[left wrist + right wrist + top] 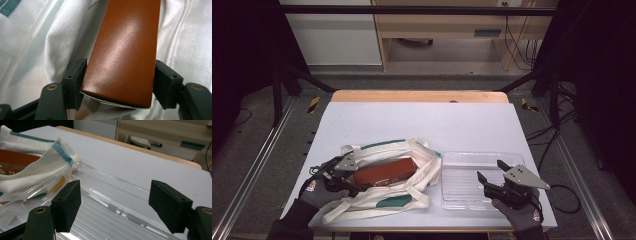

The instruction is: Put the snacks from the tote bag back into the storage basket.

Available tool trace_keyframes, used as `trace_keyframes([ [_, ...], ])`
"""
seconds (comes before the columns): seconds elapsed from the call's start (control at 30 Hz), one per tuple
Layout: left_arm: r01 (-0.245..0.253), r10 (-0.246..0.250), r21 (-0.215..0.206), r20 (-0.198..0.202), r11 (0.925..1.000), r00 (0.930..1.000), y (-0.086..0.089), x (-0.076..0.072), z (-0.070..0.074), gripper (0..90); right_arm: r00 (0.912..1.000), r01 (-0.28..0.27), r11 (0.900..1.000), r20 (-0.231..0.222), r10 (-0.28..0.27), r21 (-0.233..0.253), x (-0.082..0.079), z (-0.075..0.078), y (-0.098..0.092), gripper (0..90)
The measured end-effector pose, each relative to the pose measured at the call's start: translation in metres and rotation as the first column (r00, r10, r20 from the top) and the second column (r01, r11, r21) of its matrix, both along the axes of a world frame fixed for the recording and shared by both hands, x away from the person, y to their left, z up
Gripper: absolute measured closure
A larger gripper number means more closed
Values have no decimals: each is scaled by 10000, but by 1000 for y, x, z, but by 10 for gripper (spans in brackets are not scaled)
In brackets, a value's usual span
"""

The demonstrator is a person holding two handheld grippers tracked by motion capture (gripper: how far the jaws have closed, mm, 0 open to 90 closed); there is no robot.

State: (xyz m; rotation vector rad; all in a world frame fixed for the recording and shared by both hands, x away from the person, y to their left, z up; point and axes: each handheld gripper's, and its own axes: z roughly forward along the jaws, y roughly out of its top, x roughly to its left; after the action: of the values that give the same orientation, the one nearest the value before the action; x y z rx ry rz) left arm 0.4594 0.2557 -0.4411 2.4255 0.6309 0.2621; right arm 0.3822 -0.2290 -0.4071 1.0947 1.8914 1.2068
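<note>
Nearest you, your right gripper (492, 173) hangs with jaws spread and empty over the clear plastic tray (472, 202) at the near right. To the left, your left gripper (117, 82) pinches the near end of the brown box (125, 50), which lies inside the white tote bag (422, 172). The box looks stiff, light and glossy, so probably slippery; grip its long sides. The cloth is limp and may snag.

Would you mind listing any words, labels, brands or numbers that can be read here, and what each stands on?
Brown box: pale printing on its side, too small and blurred to read.
Left glove: red and white badge, unreadable.
Right glove: a like badge, unreadable.
White bag, clear tray: no text that I can make out.
</note>
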Motion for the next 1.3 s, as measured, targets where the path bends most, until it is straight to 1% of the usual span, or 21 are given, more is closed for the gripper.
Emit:
trace_keyframes([
  [0.07, 47, -47, -83, 34, 10000, 10000, 1, 0, 3, 325, 10000, -13, 10000, 3, 13, -1, 0, 0, 0, 262],
  [0.1, 45, -43, -239, 82, 9997, 10000, 1, 0, 5, 305, 10000, -14, 10000, 7, 14, 13, 0, 0, 0, 261],
  [0.2, 188, -177, -220, 499, 9996, 9986, -1, -2, 16, 267, 10000, -30, 10000, 24, 30, 32, 0, 1, 0, 260],
  [0.23, 202, -183, -305, 614, 9993, 9979, -2, -3, 19, 257, 10000, -32, 10000, 25, 32, 25, 0, 1, 0, 260],
  [0.27, 258, -227, -367, 841, 9990, 9962, -3, -3, 24, 245, 10000, -33, 10000, 18, 33, 39, 0, 1, 0, 260],
  [0.33, 322, -272, -461, 1046, 9984, 9941, -6, -3, 30, 236, 10000, -46, 10000, 27, 46, 16, 0, 1, 1, 259],
  [0.4, 472, -418, -469, 1101, 9978, 9930, -13, -1, 32, 235, 10000, -36, 10000, 39, 36, -2, 1, 2, 1, 259],
  [0.47, 622, -595, -235, 1020, 9978, 9930, -20, 3, 31, 237, 10000, -32, 10000, 33, 32, 14, 1, 2, 2, 259],
  [0.63, 925, -937, 202, 708, 9955, 9931, -39, 13, 22, 246, 10000, -74, 10000, 66, 74, 13, 1, 3, 2, 258],
  [0.7, 948, -964, 278, 617, 9951, 9934, -43, 17, 19, 248, 9999, -85, 10000, 76, 85, 16, 1, 3, 2, 258],
  [0.73, 945, -957, 232, 544, 9953, 9939, -45, 19, 17, 248, 9999, -86, 10000, 75, 86, 26, 1, 3, 2, 258],
  [0.87, 993, -1004, 507, 184, 9938, 9948, -50, 26, 11, 290, 9999, -101, 9999, 58, 100, 48, 1, 4, 2, 255],
  [0.97, 1048, -1043, 549, -117, 9930, 9945, -51, 30, 6, 306, 9999, -112, 9999, 60, 112, 4, 1, 3, 3, 254],
  [1.0, 1075, -1067, 561, -161, 9926, 9942, -51, 31, 5, 308, 9999, -100, 9999, 32, 100, 10, 2, 3, 3, 254],
  [1.07, 1189, -1171, 616, -321, 9910, 9926, -52, 32, 4, 335, 9999, -109, 9999, 14, 109, -12, 2, 2, 3, 254],
  [1.1, 1244, -1224, 617, -361, 9903, 9918, -53, 32, 3, 342, 9999, -116, 9999, 14, 116, -16, 2, 2, 3, 254],
  [1.13, 1280, -1252, 752, -409, 9889, 9913, -54, 33, 2, 363, 9999, -124, 9999, 17, 124, 0, 2, 2, 4, 254],
  [1.2, 1319, -1282, 823, -490, 9878, 9905, -55, 34, 1, 368, 9999, -128, 9999, 32, 128, -11, 2, 3, 4, 254],
  [1.3, 1433, -1402, 840, -426, 9861, 9892, -54, 34, 1, 388, 9999, -144, 9999, 50, 144, -12, 1, 2, 3, 254],
])
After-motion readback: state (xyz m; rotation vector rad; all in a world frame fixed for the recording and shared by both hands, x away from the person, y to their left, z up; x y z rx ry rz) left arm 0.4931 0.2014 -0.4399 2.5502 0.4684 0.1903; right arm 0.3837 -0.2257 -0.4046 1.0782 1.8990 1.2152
